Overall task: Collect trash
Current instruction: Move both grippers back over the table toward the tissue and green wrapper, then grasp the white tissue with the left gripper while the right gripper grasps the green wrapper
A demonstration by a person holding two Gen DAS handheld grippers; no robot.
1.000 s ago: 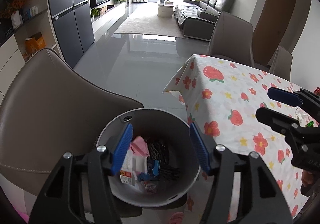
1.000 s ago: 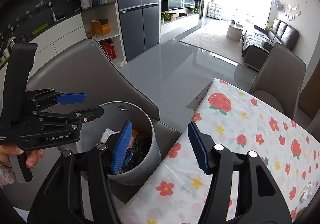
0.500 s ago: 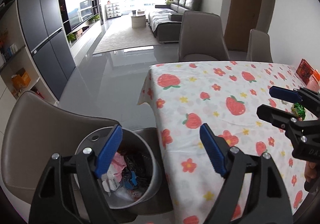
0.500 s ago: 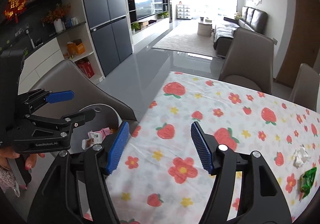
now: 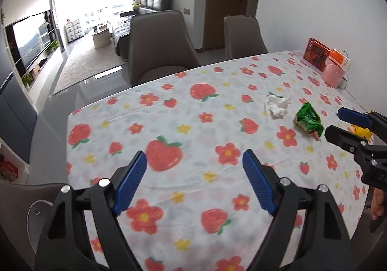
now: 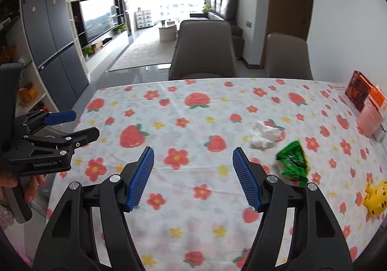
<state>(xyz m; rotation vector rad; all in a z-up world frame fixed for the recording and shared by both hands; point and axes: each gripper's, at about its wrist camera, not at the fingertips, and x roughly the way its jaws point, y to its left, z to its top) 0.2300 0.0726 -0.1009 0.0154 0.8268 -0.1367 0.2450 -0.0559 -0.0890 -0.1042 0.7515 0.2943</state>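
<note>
On the strawberry-print tablecloth point(image 5: 183, 111) point(image 6: 183, 111) lie a crumpled white tissue point(image 5: 277, 107) point(image 6: 263, 136) and, just right of it, a green wrapper point(image 5: 308, 121) point(image 6: 292, 162). My left gripper point(image 5: 194, 157) point(image 6: 72, 126) hovers open over the table's near left part, with nothing between its blue pads. My right gripper point(image 6: 193, 150) point(image 5: 336, 122) is open and empty too, with the tissue and wrapper ahead to its right. A sliver of the grey bin's rim point(image 5: 36, 210) shows at the lower left.
A yellow toy point(image 6: 376, 196) lies near the right edge. A red box point(image 5: 316, 53) and a pink container point(image 5: 335, 72) stand at the far right corner. Two brown chairs point(image 5: 159, 46) point(image 5: 244, 36) face the table's far side. A hand point(image 6: 31, 186) holds the left gripper.
Both grippers have swung right, away from the trash-filled bin and over the table. Their jaws stand wider than a second ago. The tissue and wrapper have come into view.
</note>
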